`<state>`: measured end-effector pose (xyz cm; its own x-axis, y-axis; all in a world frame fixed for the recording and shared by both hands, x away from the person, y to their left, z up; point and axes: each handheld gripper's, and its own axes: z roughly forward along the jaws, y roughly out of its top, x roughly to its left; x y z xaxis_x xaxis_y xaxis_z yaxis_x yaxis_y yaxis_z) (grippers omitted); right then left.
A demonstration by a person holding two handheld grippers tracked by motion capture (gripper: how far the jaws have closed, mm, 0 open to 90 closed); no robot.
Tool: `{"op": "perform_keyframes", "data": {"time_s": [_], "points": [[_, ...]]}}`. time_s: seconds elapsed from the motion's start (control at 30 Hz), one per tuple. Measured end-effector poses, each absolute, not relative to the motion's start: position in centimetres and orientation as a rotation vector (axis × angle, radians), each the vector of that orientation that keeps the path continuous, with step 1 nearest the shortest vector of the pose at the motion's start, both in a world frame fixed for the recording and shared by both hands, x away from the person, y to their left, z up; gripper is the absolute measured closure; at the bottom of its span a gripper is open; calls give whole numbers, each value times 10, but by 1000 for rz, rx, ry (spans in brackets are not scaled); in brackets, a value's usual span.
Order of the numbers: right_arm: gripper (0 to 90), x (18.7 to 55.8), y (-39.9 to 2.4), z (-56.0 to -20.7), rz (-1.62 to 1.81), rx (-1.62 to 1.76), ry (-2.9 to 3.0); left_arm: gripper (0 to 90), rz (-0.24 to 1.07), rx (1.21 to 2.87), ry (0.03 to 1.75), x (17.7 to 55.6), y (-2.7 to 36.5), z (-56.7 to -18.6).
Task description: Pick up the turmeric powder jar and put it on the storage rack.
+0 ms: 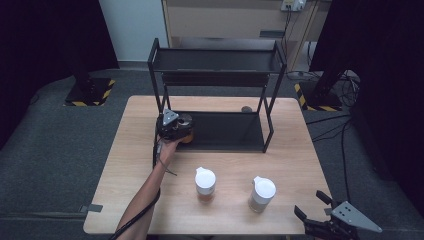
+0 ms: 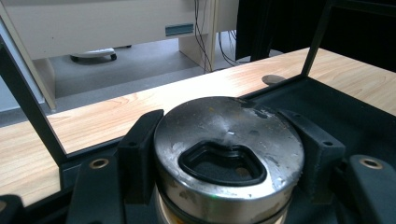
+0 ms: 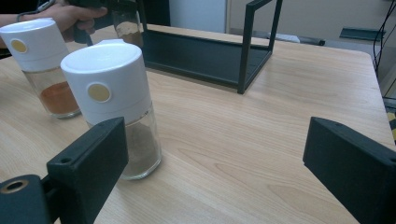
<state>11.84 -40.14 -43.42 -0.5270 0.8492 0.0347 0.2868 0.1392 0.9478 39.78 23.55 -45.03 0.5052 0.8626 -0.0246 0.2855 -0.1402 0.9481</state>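
A glass spice jar with a scuffed metal lid stands at the left end of the black rack's lower shelf. My left gripper is shut on it, one jaw pressing each side of the lid. From above, the same jar sits just under my left gripper. Two white-capped jars stand on the table in front of the rack: one with orange powder, one with grey-brown powder. My right gripper rests open at the table's near right corner, the grey-brown jar just beyond its left jaw.
The rack's upper shelf overhangs the lower one, with thin black posts at the corners. A small grey disc lies on the table behind the rack. Bare wood stretches ahead of the right gripper. Cabinets and cables stand beyond the table.
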Motion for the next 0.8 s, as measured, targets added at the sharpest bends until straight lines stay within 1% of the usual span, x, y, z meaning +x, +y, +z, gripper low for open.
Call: {"op": "perform_keyframes", "data": {"time_s": [0.8], "points": [[69, 119, -402, -434, 1395, 1084, 1896, 341, 674, 1670, 986, 400, 233, -459]]}}
